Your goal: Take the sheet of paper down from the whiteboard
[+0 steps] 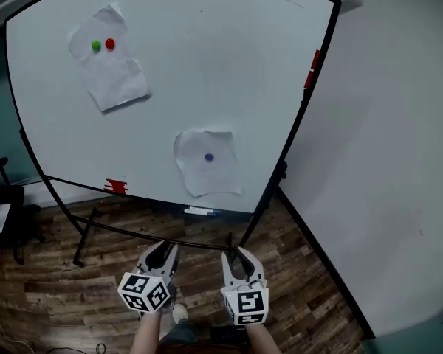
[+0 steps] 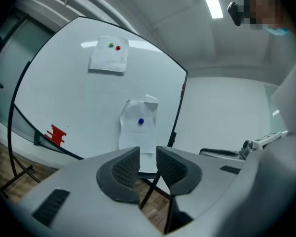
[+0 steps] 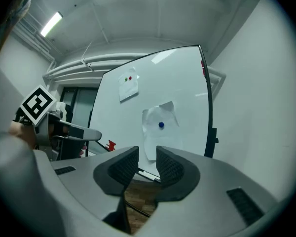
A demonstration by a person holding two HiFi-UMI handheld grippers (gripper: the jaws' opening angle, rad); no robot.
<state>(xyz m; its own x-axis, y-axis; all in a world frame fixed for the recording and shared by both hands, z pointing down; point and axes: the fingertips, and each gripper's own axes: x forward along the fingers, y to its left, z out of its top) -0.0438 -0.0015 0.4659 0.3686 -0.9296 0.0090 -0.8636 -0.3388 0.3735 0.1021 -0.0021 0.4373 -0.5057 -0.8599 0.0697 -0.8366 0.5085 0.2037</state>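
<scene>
Two grippers are held low and side by side, close in front of the person and well short of the board. The left gripper (image 1: 161, 248) and the right gripper (image 1: 240, 253) both point level toward it. Each one's jaws stand apart with nothing between them, and only floor and stand show through the gaps. Under them runs a dark wooden floor (image 1: 59, 301). Beyond, a whiteboard (image 1: 207, 65) stands on a black frame beside a plain wall (image 1: 384, 161). On its bottom ledge sit a small red object (image 1: 116, 186) toward the left and a pale marker-like piece (image 1: 201, 212) near the middle.

Just above that piece hangs the lower sheet of paper (image 1: 207, 164), crumpled and pinned flat by one blue magnet (image 1: 209, 156). Farther up and to the left, the upper sheet of paper (image 1: 109, 57) hangs tilted. A green magnet (image 1: 96, 45) and a red magnet (image 1: 110, 43) hold it, side by side near its top edge.
</scene>
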